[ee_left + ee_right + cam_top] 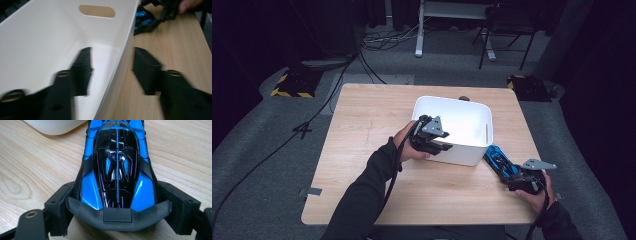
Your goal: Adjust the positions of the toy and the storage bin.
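Toy car [498, 159]: near the bench's [362, 150] right edge, long axis toward the white bin [472, 120], clamped in my right hand-held gripper [117, 202]. My left hand-held gripper [443, 146]: jaws apart, straddling the bin's near wall.

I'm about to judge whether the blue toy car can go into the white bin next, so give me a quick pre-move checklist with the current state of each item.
1. Right gripper closed on the blue toy car: ok, jaws flank its rear.
2. Car off the table: not ok, it rests on the wood.
3. Left gripper clamping the white bin: not ok, jaws straddle the wall, gaps visible.
4. Bin interior free: ok in what shows.
5. Car close to bin: ok, just beside its corner.
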Available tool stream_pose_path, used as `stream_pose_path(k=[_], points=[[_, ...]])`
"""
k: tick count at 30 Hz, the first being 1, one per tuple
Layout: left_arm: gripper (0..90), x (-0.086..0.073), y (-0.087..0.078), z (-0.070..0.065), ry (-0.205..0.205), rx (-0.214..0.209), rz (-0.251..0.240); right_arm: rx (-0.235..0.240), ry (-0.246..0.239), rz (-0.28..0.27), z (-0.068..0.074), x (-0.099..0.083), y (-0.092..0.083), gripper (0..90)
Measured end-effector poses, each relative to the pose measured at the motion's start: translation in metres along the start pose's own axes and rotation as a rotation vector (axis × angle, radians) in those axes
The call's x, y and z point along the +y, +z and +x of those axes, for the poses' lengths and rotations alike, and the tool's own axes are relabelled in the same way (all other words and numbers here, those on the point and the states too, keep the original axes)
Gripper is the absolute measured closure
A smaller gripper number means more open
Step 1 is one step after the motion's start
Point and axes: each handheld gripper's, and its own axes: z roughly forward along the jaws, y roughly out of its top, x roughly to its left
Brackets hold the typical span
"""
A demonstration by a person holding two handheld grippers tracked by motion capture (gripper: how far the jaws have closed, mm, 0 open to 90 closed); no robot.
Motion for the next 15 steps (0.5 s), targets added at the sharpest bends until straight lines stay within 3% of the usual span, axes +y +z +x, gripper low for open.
stream_pose_path(k=[2, 3, 6, 10, 15], points=[[29.0, 0.000, -0.005, -0.007, -0.007, 0.049, -0.011, 0.001, 0.001, 0.000, 0.000, 0.000, 0.000, 20.7], [24.7, 0.000, -0.008, -0.009, -0.018, 0.055, -0.021, 0.002, 0.001, 0.000, 0.000, 0.000, 0.000, 20.7], [20.7, -0.004, -0.021, -0.017, -0.029, 0.119, -0.056, 0.000, -0.002, 0.000, 0.000, 0.000, 0.000, 21.4], [17.0, -0.015, -0.040, -0.025, -0.052, 0.148, -0.105, 0.001, -0.007, -0.004, 0.000, 0.000, 0.000, 22.0], [16.1, -0.034, -0.060, -0.035, -0.105, 0.222, -0.083, 0.004, -0.010, -0.004, 0.000, 0.000, 0.000, 22.3]])
